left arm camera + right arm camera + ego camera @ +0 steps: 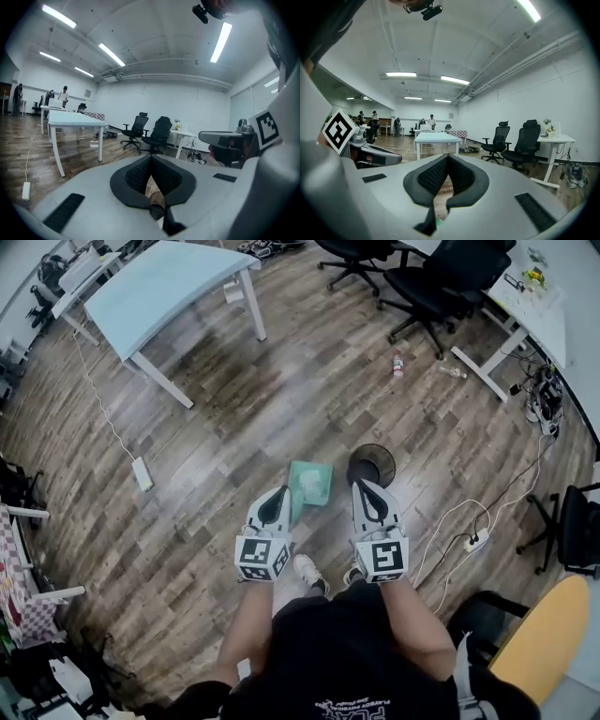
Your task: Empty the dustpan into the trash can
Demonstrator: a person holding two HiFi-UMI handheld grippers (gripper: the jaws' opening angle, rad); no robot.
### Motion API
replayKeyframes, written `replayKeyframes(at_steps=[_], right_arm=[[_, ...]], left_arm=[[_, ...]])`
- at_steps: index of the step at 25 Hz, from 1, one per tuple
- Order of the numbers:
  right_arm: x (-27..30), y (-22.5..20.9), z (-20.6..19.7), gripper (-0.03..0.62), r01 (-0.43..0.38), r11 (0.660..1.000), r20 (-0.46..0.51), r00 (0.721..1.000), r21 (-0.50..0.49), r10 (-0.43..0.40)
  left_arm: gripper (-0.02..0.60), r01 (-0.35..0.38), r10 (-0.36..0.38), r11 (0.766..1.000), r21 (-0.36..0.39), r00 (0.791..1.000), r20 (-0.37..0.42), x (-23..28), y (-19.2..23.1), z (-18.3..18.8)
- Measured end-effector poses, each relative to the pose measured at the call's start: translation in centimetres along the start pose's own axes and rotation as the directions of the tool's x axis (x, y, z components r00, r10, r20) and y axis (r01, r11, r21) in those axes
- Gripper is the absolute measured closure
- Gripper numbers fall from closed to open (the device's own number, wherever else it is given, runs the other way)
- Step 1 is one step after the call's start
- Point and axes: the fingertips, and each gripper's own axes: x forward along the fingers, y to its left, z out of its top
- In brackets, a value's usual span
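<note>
In the head view a teal dustpan [311,482] lies on the wooden floor, with something pale in it. Just right of it stands a round black trash can [373,463]. My left gripper [278,493] is held up above the floor, its tip at the dustpan's left edge in the picture. My right gripper [364,486] hangs level with it, its tip overlapping the can's near rim. Both point forward, almost level. In the left gripper view the pads [140,176] meet at the tip with nothing held. The right gripper view shows its pads [436,176] closed the same way.
A light-blue table [169,282] stands at the far left, black office chairs [441,282] and a white desk [530,301] at the far right. A bottle [397,363] lies on the floor. Power strips with cables [142,474] [473,542] lie on either side. My shoes [307,570] are below the grippers.
</note>
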Motion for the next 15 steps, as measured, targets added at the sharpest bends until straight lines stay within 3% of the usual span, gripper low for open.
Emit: replayKeyframes(at_steps=[6,15], right_arm=[[1.8,-1.3,-2.5,0.579,-0.005,0.999,-0.038,0.999,0.04,0.007],[3.9,-1.5,-7.3,0.579,-0.039,0.998,-0.079,0.996,0.058,0.044]], left_arm=[[0.569,-0.017,0.019,1.0,0.02,0.994,-0.108,2.8,0.1,-3.4],[0.569,-0.024,0.028,1.0,0.016,0.966,-0.255,6.5,1.1,-9.4]])
